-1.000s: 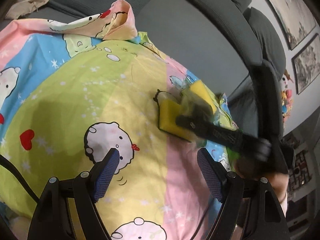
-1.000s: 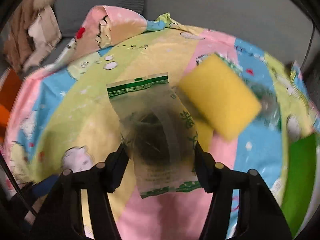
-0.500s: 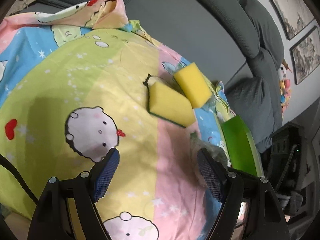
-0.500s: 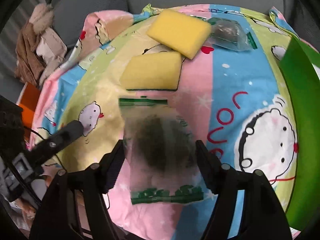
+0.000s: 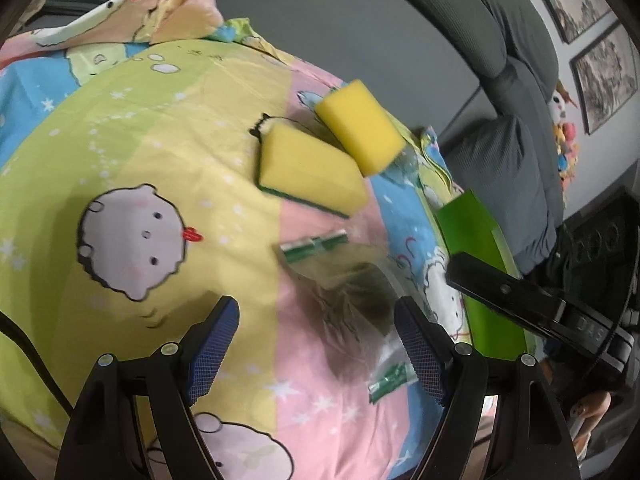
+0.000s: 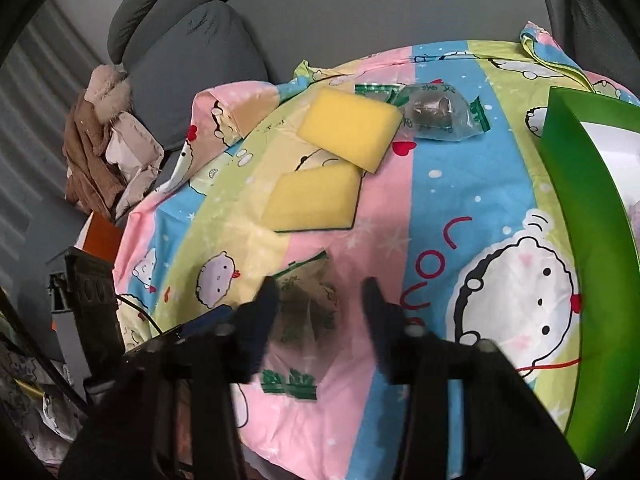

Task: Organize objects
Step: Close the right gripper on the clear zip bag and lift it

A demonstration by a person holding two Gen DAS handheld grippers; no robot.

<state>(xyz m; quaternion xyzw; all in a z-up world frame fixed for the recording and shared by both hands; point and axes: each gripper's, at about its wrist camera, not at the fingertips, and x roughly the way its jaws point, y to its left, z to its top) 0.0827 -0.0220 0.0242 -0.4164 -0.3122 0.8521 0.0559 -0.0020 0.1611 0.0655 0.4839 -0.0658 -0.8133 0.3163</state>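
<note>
Clear plastic packet with green printed ends and dark dried contents lies flat on the cartoon-print bedsheet, right between the fingers of the right tongs. Right tongs have just been closing; the left finger looks at the packet's edge, the right finger clear of it, so no clamp visible yet. Fingers are blurred, contact not certain.

Packet's long axis runs near-to-far, roughly along the line the right tongs point, green ends near and far. In the left wrist view the same packet sits toward the right finger of the left tongs, which stand wide apart and hold nothing.

Right hand is the nearer one, judged best placed to pinch.

Two yellow sponges lie farther off, overlapping; a second packet just beyond them. Green box at the right edge, likely the destination.
</note>
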